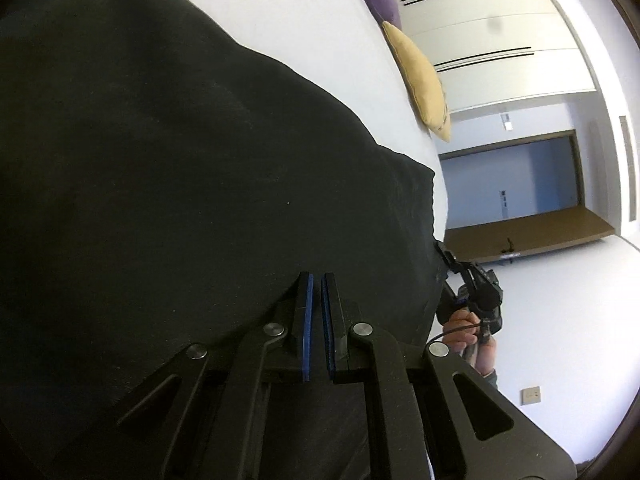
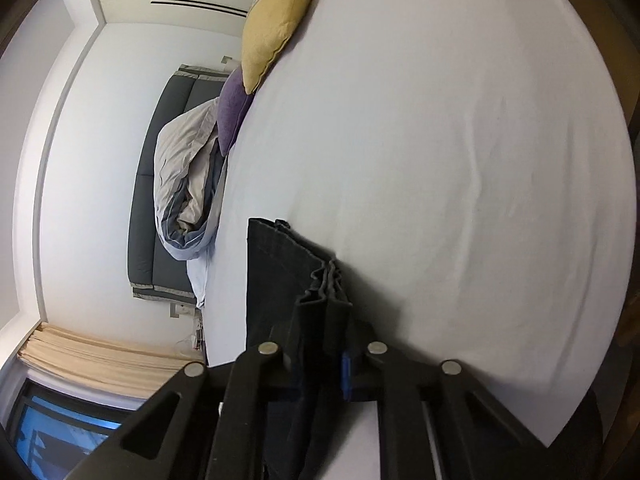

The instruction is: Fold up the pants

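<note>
The black pants (image 1: 180, 180) fill most of the left wrist view, spread over the white bed (image 1: 312, 24). My left gripper (image 1: 316, 280) sits against the cloth with its blue-padded jaws a narrow gap apart; whether cloth lies between them I cannot tell. My right gripper (image 2: 324, 304) is shut on a bunched edge of the pants (image 2: 280, 264), held above the white bed sheet (image 2: 460, 160). The right gripper with the hand holding it also shows in the left wrist view (image 1: 476, 296), at the pants' far edge.
A yellow pillow (image 2: 276, 20) and a purple pillow (image 2: 232, 108) lie at the bed's edge, with a rumpled grey duvet (image 2: 188, 192) and a dark headboard (image 2: 160, 200) beyond. White wardrobe doors (image 1: 500, 32) and a doorway (image 1: 516, 180) stand behind.
</note>
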Demonstrator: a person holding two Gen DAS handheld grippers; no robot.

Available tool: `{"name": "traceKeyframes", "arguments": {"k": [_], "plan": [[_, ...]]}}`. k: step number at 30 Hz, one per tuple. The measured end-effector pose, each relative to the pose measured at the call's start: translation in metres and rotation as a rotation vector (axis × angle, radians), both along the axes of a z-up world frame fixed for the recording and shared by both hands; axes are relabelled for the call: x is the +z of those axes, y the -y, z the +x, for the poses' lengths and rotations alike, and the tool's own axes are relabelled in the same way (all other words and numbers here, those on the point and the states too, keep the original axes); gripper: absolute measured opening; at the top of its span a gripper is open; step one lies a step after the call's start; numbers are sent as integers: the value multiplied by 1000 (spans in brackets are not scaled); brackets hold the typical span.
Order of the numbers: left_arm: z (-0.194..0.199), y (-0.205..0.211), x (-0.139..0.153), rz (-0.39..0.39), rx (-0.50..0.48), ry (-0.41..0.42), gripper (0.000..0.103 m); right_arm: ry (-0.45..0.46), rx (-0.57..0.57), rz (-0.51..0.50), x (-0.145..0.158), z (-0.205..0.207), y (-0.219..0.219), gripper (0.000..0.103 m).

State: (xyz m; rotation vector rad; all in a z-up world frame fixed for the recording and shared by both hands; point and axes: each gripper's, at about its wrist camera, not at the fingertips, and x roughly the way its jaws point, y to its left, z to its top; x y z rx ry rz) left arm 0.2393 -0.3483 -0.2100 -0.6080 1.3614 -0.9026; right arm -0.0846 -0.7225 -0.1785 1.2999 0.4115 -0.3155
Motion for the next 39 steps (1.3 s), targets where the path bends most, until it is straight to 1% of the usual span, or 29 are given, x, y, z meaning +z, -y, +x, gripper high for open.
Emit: {"name": "traceKeyframes", "arguments": {"k": [3, 4, 6, 7, 10, 12, 13, 14, 15, 16, 17, 18, 19, 20, 23, 25, 28, 30, 31, 32, 33, 34, 35, 37, 39], "plan": [[-1, 0, 1, -2, 0, 5, 7, -18, -13, -23, 2, 6, -1, 12], [-2, -12, 3, -5, 0, 5, 7, -26, -17, -31, 3, 6, -2, 12], [-4, -17, 4, -4, 2, 9, 7, -46, -19, -60, 9, 9, -5, 12], [-4, -16, 4, -1, 1, 15, 7, -63, -18, -88, 14, 10, -8, 12], [-5, -16, 4, 9, 3, 29, 7, -115, 22, -215, 39, 21, -26, 12], [-5, -16, 3, 8, 6, 30, 7, -149, 110, -376, 69, 40, -57, 12], [-5, -16, 3, 9, 7, 31, 7, -169, 184, -477, 84, 52, -81, 12], [-5, -17, 2, 9, 8, 31, 6, -182, 302, -612, 101, 66, -119, 12], [-6, -17, 2, 10, 9, 32, 6, -194, 425, -746, 110, 76, -161, 12], [-6, -17, 1, 11, 11, 33, 6, -220, 561, -903, 114, 84, -209, 12], [-6, -16, 1, 11, 12, 33, 6, -245, 690, -1048, 110, 88, -254, 12], [-6, -17, 1, 7, 13, 31, 6, -261, 767, -1111, 102, 90, -280, 12], [-5, -17, 0, 2, 15, 29, 6, -277, 829, -1132, 92, 91, -302, 12], [-5, -15, 0, -2, 17, 25, 6, -295, 865, -1123, 77, 92, -319, 11], [-6, -18, 0, -15, 38, 7, 6, -348, 862, -1112, 51, 92, -334, 11], [-6, -25, 1, -20, 63, -6, 6, -362, 845, -1116, 44, 91, -336, 12], [-8, -38, 4, -25, 111, -23, 7, -351, 832, -1116, 46, 90, -334, 12], [-9, -40, 8, -31, 130, -36, 14, -334, 821, -1141, 50, 87, -336, 12], [-9, -41, 10, -42, 139, -46, 23, -332, 814, -1153, 53, 86, -338, 12], [-7, -44, 11, -57, 142, -57, 38, -327, 812, -1166, 54, 84, -343, 12], [-6, -43, 13, -82, 147, -70, 49, -326, 809, -1186, 55, 82, -347, 12], [-5, -42, 17, -114, 153, -76, 70, -327, 807, -1207, 55, 80, -351, 12], [-4, -37, 22, -125, 154, -72, 86, -323, 808, -1225, 57, 77, -355, 12], [-1, -27, 31, -87, 134, -49, 97, -316, 801, -1247, 58, 72, -359, 12], [3, -16, 33, -37, 100, -30, 97, -299, 783, -1262, 63, 67, -362, 12]]}}
